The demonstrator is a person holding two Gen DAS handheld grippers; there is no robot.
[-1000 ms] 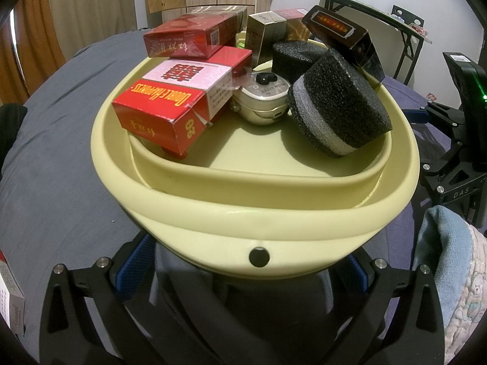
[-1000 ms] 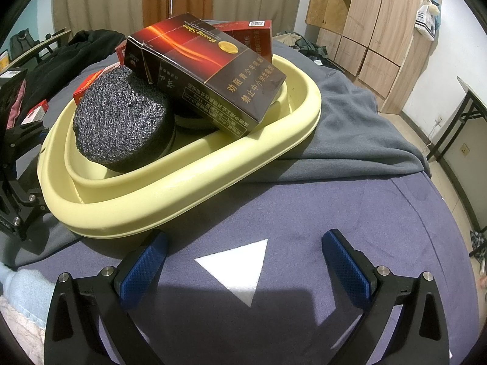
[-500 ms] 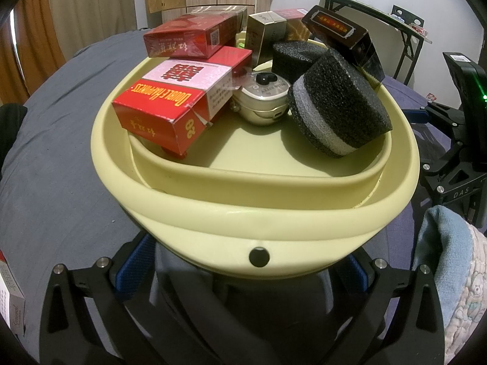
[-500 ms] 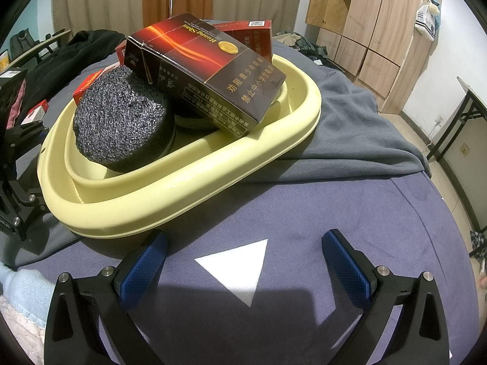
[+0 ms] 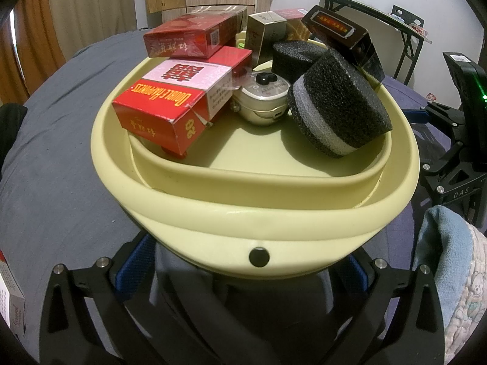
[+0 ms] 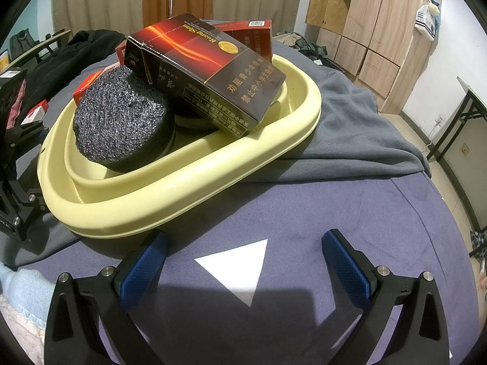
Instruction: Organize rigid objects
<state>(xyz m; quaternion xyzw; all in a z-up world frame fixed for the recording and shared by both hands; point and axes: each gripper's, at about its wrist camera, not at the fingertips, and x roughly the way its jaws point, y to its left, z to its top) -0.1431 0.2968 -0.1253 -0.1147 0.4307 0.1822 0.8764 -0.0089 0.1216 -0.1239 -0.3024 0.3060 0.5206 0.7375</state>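
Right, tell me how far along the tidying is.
Mostly done, it seems: the yellow basin already holds red cartons, black foam blocks, a small round device and the dark Huang Shan carton. Nothing is in hand: the right tool is open over the bedspread, the left tool straddles the basin's rim. One carton lies outside.

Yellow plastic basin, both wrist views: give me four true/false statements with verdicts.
1. The pale yellow plastic basin sits on a wooden table. False: it sits on grey-blue bedding.
2. The right gripper is open and empty. True.
3. The dark brown cigarette carton lies flat on the basin floor. False: it rests tilted over the far rim and the items beneath.
4. A black foam cylinder with a grey band lies tilted inside the basin. True.
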